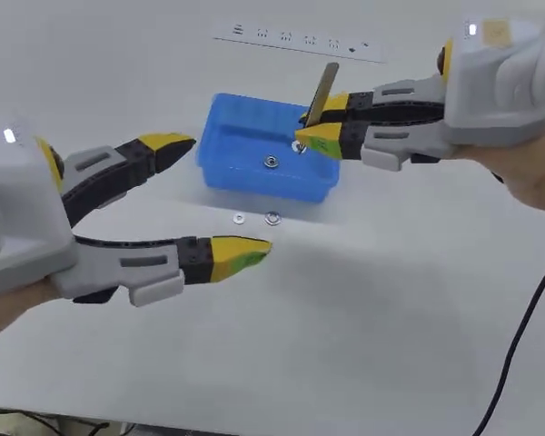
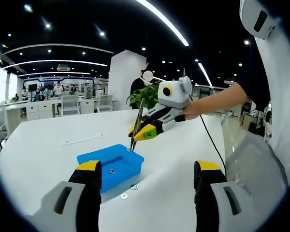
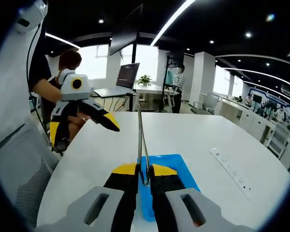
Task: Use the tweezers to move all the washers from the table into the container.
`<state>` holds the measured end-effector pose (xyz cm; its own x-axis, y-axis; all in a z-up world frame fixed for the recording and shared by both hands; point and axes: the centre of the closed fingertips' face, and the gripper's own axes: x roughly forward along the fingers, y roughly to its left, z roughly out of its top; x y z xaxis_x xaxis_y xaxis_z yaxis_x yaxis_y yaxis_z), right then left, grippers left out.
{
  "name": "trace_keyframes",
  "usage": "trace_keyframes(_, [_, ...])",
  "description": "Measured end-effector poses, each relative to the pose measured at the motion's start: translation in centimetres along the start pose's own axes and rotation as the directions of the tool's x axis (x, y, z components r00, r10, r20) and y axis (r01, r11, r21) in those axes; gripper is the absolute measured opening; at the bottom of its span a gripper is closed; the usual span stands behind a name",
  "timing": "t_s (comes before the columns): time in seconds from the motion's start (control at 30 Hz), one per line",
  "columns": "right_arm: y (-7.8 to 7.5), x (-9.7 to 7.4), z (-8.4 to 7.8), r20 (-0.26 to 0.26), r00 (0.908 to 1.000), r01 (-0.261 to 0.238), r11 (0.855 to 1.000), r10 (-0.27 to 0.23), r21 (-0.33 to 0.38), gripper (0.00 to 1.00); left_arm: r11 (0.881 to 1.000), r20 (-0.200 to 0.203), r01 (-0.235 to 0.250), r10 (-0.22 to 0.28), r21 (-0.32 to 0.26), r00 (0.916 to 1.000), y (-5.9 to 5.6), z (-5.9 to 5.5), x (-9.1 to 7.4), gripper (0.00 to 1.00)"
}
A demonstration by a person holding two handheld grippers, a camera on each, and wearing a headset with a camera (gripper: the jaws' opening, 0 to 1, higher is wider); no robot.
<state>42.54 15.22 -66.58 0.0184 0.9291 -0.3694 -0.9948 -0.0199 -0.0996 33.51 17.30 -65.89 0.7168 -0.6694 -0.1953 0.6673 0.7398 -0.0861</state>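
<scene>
My right gripper is shut on the tweezers, which point down over the blue container's right part. One washer lies inside the container. Another washer sits right at the tweezer tips, and I cannot tell whether it is pinched. Two washers lie on the white table just in front of the container. My left gripper hovers open at the left, with nothing between its jaws. In the right gripper view, the tweezers rise from between the shut jaws above the container.
A white power strip lies at the far edge of the table. A black cable hangs off the right side. In the left gripper view the two table washers lie near the container.
</scene>
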Motion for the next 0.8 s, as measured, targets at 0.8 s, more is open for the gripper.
trace_keyframes(0.8, [-3.6, 6.3, -7.4, -0.072, 0.9974, 0.016, 0.994, -0.009, 0.105, 0.10, 0.997, -0.060, -0.066, 0.064, -0.028, 0.9961, 1.6, -1.7, -0.6, 1.00])
